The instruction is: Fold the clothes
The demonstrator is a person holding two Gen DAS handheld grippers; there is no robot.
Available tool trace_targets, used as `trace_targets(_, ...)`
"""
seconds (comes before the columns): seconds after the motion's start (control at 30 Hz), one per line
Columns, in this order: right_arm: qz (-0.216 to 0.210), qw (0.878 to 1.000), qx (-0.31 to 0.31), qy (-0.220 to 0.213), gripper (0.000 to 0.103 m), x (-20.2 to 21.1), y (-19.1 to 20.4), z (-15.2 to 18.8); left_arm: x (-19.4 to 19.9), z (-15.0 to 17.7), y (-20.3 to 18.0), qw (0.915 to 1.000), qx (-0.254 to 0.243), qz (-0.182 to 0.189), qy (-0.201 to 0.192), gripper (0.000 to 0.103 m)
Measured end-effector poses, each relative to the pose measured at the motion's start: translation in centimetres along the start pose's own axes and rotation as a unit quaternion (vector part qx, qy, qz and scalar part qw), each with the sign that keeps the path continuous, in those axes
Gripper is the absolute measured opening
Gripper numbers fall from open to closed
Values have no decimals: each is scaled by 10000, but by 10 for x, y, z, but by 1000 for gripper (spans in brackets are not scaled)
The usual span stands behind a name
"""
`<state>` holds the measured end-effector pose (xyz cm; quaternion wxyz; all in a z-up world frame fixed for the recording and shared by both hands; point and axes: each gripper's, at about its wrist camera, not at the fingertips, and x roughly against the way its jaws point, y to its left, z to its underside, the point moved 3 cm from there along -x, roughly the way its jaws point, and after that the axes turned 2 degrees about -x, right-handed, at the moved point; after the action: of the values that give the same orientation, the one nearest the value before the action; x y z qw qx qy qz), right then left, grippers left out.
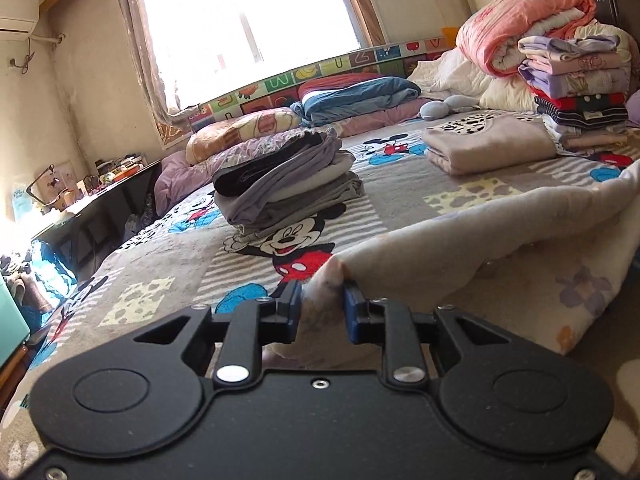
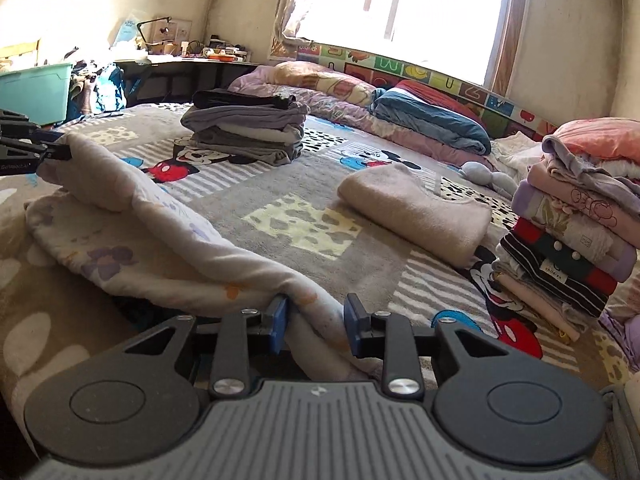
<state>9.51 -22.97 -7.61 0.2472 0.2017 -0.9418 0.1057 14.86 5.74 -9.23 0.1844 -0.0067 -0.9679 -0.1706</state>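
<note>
Your left gripper (image 1: 323,300) is clamped on a bunched corner of the cream floral garment (image 1: 500,240), its blue pads (image 1: 352,304) pressing the fabric from both sides. From that pinch the cloth runs off toward 2 o'clock, lifted off the cartoon-mouse bedspread (image 1: 400,196) so that it sags like a low tent.

Your right gripper (image 2: 316,314) has the opposite edge of the cream floral garment (image 2: 168,240) lying between its fingers; the left pad (image 2: 279,320) touches the cloth, but the right pad stands apart from it, so the jaws are parted rather than pinching. From there the garment stretches toward 10 o'clock, where your left gripper (image 2: 52,152) holds the far corner.

On the bedspread (image 2: 304,224) beyond, a grey folded stack (image 2: 244,128) sits at 11 o'clock, a beige folded sweater (image 2: 416,212) at 1 o'clock, and a tall colourful stack (image 2: 572,240) at 3 o'clock.
</note>
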Motion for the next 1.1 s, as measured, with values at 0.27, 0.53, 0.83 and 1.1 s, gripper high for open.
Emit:
trace_targets(0.27,-628,9954,-566,441,49,-28,-28,-27,-46,-21,10,9996,232,71,128,21)
trace_targets(0.53,-944,9856,-1342,406,65,-29,-57,-38,-89,-26,9,9987,308,125,387,21)
trace_targets(0.83,-323,9750,-2176,314,70,-54,-86,-11,-124,-24,4,9970,301,56,712,21)
trace_targets(1.1,-646,9308,-3580,359,71,-89,-111,9,-121,-22,24,9947,582,-336,776,39)
